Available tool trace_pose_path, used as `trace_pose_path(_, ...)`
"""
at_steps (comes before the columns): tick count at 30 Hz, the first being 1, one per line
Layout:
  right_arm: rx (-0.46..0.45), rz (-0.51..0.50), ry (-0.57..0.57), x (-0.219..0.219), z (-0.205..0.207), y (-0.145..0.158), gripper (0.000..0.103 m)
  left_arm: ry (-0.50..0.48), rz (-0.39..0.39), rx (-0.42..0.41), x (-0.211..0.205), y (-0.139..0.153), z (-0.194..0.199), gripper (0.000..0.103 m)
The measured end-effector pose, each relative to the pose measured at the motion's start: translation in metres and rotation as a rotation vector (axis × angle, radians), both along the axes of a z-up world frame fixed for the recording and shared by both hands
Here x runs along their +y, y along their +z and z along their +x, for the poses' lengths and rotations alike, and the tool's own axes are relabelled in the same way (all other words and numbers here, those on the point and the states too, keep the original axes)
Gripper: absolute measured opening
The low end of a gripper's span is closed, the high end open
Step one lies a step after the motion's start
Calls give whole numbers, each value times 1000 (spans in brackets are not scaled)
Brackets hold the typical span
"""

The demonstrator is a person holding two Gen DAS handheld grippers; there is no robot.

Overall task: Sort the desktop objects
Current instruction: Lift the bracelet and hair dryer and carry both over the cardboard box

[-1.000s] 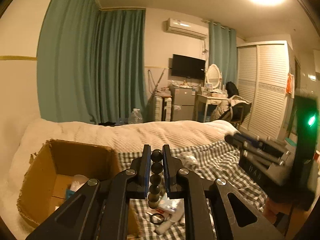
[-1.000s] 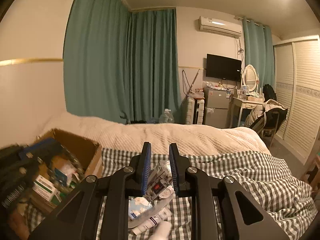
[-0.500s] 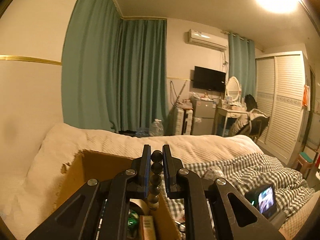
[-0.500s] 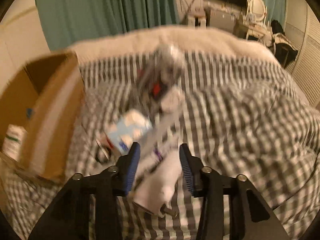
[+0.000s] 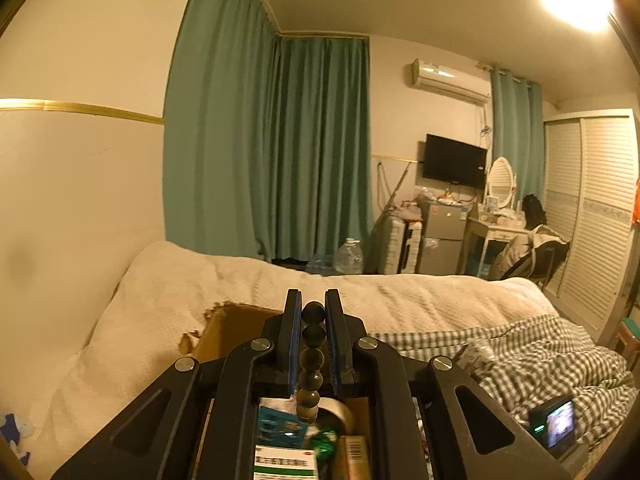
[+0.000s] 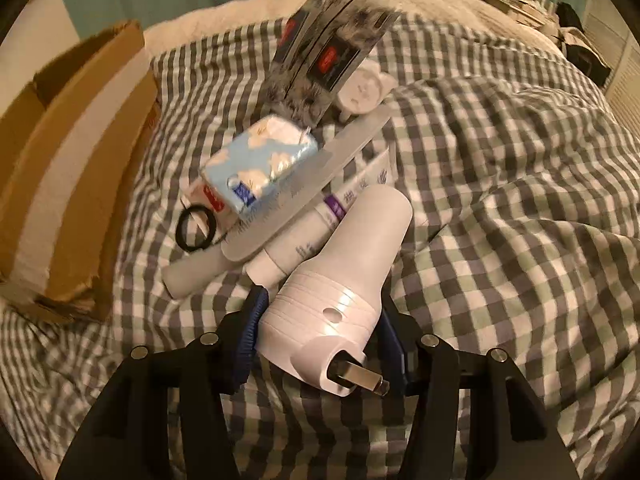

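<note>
My left gripper (image 5: 313, 312) is shut on a string of dark beads (image 5: 311, 360) that hangs down over the open cardboard box (image 5: 236, 328), which holds packets and a tape roll. My right gripper (image 6: 320, 304) is low over the checked bedcover with its jaws on either side of a white plug-in device (image 6: 344, 280) with metal prongs; the jaws are wide and I cannot tell whether they press it. Beyond it lie a white tube (image 6: 304, 236), a nail file (image 6: 316, 172), a blue tissue pack (image 6: 260, 164), a black hair tie (image 6: 196, 228) and a dark packet (image 6: 328, 44).
The cardboard box shows at the left in the right wrist view (image 6: 72, 168). A white blanket (image 5: 168, 304) covers the bed's far side. A small camera screen (image 5: 556, 426) sits at the right on the checked cover (image 6: 500, 184).
My left gripper has swung left with the beads until it is over the box. My right gripper has dropped down to the pile and now straddles the white plug-in device.
</note>
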State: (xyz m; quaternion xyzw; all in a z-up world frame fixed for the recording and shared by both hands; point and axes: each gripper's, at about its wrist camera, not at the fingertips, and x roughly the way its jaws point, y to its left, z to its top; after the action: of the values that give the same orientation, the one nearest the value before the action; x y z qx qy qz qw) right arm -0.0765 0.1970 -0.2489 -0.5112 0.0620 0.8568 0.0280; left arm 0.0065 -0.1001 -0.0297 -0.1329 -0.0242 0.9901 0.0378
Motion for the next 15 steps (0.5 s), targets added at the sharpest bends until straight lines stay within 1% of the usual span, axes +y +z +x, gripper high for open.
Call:
trace_pose_path(3, 84, -1, -24, 2, 6, 28, 53, 24, -19, -11, -7, -4, -7, 12)
trace_pose_path(5, 169, -10, -12, -2, 12, 55, 53, 33, -40, -32, -9, -9, -13, 12)
trace_pose_path(7, 250, -18, 29, -13, 18, 78, 53, 39, -52, -51, -8, -15, -19, 12)
trace_pose_path(10, 388, -15, 125, -44, 25, 116, 53, 41, -57, -81, -8, -25, -25, 12)
trace_pose_path(12, 441, -25, 187, -67, 23, 129, 53, 43, -62, -100, -9, -31, -30, 12)
trace_pose_path(15, 479, -47, 276, -98, 18, 143, 53, 41, -60, -126, -12, -38, -36, 12)
